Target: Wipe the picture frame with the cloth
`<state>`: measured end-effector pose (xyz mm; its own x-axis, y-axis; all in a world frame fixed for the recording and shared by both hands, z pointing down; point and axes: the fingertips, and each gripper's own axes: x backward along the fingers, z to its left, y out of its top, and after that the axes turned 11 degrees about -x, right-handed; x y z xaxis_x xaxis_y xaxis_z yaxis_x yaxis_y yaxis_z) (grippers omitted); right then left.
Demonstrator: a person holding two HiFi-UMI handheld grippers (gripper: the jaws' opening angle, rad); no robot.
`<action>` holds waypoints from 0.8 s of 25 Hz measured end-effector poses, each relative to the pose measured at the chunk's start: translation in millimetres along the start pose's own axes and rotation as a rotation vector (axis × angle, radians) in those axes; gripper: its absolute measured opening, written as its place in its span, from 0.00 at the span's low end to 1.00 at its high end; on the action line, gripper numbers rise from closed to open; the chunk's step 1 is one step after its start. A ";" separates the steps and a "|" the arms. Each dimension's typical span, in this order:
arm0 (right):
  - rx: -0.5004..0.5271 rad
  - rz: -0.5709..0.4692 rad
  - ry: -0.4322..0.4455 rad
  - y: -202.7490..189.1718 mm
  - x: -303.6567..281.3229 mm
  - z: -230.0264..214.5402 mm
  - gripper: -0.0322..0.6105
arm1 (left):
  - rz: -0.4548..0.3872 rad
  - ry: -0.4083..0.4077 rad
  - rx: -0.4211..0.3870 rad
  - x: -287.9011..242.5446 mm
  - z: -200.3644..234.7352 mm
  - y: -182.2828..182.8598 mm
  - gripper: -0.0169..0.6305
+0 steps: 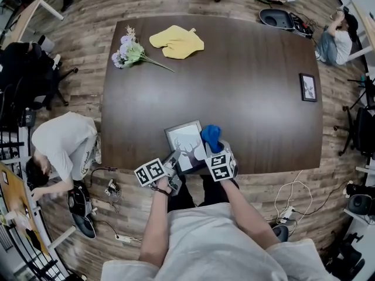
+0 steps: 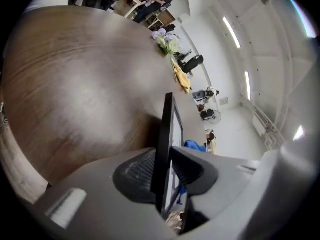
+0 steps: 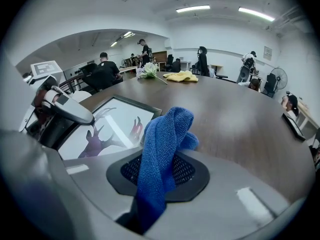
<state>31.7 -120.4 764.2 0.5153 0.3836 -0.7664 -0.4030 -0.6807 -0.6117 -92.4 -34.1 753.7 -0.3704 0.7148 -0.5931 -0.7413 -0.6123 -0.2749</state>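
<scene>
While your left gripper clamps the picture frame and right gripper pinches the blue cloth, you're at the dark table's near edge, plank floor around

My left gripper covers the picture frame's near corner. Well right of it, I can't read the small picture.

Left gripper: tilted down, jaws clamped on black-edged picture frame.
Right gripper: tilted down, jaws pinching blue terry cloth.
</scene>
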 end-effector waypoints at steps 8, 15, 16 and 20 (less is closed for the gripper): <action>0.054 0.016 0.046 5.3 2.3 0.6 0.17 | 0.128 -0.104 -0.081 -4.4 -6.6 -0.3 0.24; 0.071 0.017 0.091 7.3 0.1 0.7 0.16 | 0.302 -0.236 -0.122 -7.4 -18.0 -7.5 0.22; 0.078 0.016 0.093 10.2 1.5 0.6 0.17 | 0.329 -0.247 -0.135 -9.5 -20.8 -8.7 0.21; 0.090 0.024 0.099 10.0 2.1 2.8 0.17 | 0.367 -0.280 -0.164 -16.8 -27.4 -11.3 0.17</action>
<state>26.6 -124.6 755.9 0.5754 0.3014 -0.7603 -0.4799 -0.6284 -0.6122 -62.5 -48.5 746.1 -0.7437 0.4918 -0.4527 -0.4442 -0.8697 -0.2152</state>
